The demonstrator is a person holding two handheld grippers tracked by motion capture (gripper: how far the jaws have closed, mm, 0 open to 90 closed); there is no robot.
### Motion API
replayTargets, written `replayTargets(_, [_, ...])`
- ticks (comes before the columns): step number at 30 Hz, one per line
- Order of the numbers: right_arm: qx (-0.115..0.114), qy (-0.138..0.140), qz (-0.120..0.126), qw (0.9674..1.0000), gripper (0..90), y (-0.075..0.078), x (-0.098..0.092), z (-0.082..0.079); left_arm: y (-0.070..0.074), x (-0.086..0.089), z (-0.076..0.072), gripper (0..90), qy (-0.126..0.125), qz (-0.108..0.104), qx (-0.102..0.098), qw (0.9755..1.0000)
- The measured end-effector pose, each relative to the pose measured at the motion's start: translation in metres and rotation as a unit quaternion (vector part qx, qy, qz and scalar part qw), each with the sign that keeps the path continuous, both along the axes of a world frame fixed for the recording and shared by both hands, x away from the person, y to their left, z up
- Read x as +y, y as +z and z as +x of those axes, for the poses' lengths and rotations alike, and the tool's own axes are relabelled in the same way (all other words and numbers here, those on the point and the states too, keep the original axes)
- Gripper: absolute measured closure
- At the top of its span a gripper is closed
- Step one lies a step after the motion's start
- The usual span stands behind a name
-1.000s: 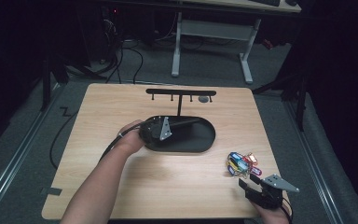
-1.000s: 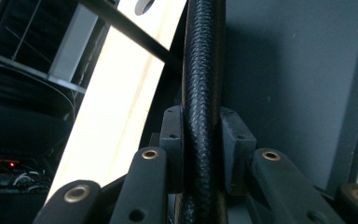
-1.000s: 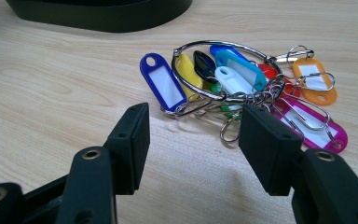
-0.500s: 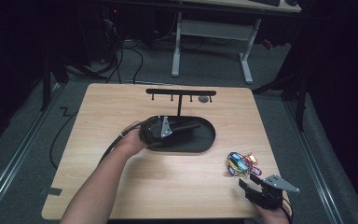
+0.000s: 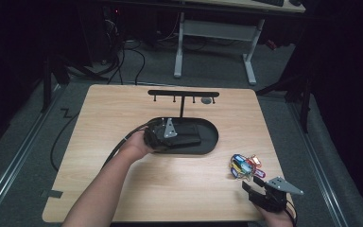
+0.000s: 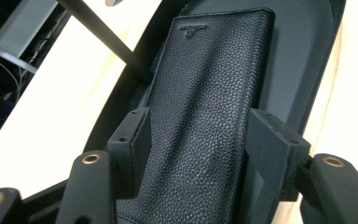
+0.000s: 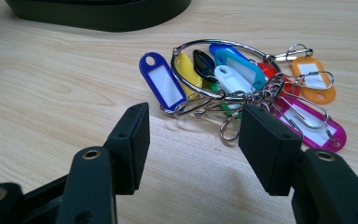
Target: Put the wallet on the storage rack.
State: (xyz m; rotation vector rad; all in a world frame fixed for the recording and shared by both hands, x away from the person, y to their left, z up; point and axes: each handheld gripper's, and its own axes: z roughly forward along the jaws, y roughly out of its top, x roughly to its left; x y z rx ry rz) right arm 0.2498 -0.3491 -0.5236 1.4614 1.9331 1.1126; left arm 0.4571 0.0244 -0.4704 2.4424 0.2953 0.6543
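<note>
Releasing: left tool (image 6: 200,135) over the black wallet (image 6: 209,93), jaws just opened wide, pads astride both long edges with no squeeze apparent, nothing gripped.
Wallet place: flat in the black oval tray (image 6: 303,56), lengthwise, near end between the jaws, far end toward the tray's far curve, just beside the upright post (image 6: 107,39).
Right tool: low over the tabletop (image 5: 123,109) at the near right corner, jaws (image 7: 193,135) parted, empty, aimed at the bunch of coloured key tags (image 7: 233,79) a little ahead.
Risk on withdrawal: dragging the wallet back out, or tipping it up onto the tray wall, through a pad catching the grained leather edge during a slanted pull.
Risk at the post: knocking the hook rack (image 5: 183,93) and shifting the tray, through a sideways swing of the left hand while lifting.
Risk at the keys: scattering or only half-catching the bunch, through jaws closing on one loose tag or a thin wire ring instead of the big ring; likely slip and dangle.
Risk of pushing: sliding the bunch toward the tabletop's right edge, through a low approach shoving rather than straddling.
</note>
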Motion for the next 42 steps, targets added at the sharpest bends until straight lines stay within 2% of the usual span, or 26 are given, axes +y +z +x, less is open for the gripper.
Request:
replayTargets(6, [0.001,-0.001,0.002,1.0000,43.8,0.000,0.000,0.000,0.000,0.006,-0.007,42.2,0.010,-0.011,0.010,0.9998])
replayTargets(8, [0.000,-0.001,0.001,1.0000,43.8,0.001,0.000,0.000,0.000,0.008,-0.013,42.7,0.006,-0.016,0.005,0.9999])
replayTargets(12, [-0.002,0.000,0.002,1.0000,43.8,0.001,0.000,0.000,0.004,0.014,-0.025,42.9,0.006,-0.036,0.010,0.9993])
replayTargets(15, [-0.005,0.000,0.002,1.0000,43.8,0.002,0.001,-0.001,0.003,0.020,-0.041,43.3,0.005,-0.048,0.006,0.9988])
replayTargets(19, [-0.007,0.000,0.003,1.0000,44.0,0.003,0.000,-0.001,0.000,0.029,-0.060,43.0,0.014,-0.070,0.015,0.9973])
replayTargets(24, [-0.009,-0.001,0.005,0.9999,44.2,0.004,-0.001,-0.001,-0.013,0.044,-0.088,43.1,0.021,-0.085,0.023,0.9959])
replayTargets(27, [-0.011,0.000,0.006,0.9999,44.2,0.005,0.000,-0.001,-0.022,0.054,-0.103,43.1,0.029,-0.102,0.034,0.9938])
replayTargets(28, [-0.012,0.000,0.005,0.9999,44.4,0.005,0.000,-0.001,-0.025,0.060,-0.109,43.1,0.035,-0.114,0.041,0.9921])
replayTargets(29, [-0.011,0.000,0.006,0.9999,44.6,0.005,0.001,-0.001,-0.026,0.066,-0.114,43.7,0.040,-0.135,0.053,0.9886])
replayTargets(30, [-0.011,0.001,0.005,0.9999,45.0,0.005,0.001,-0.001,-0.027,0.069,-0.117,45.0,0.042,-0.145,0.061,0.9867])
replayTargets(33, [-0.011,0.003,0.003,0.9999,46.1,0.005,0.002,-0.001,-0.029,0.078,-0.130,44.9,0.048,-0.150,0.068,0.9852])
replayTargets(35, [-0.010,0.003,0.001,0.9999,46.8,0.005,0.003,-0.001,-0.030,0.085,-0.137,44.8,0.048,-0.167,0.079,0.9816])
replayTargets(39, [-0.010,0.003,0.001,0.9999,47.7,0.006,0.003,-0.001,-0.034,0.100,-0.149,45.1,0.064,-0.173,0.086,0.9791])
replayTargets(42, [-0.010,0.003,-0.001,0.9999,48.3,0.006,0.004,-0.002,-0.040,0.111,-0.155,43.3,0.079,-0.178,0.104,0.9753])
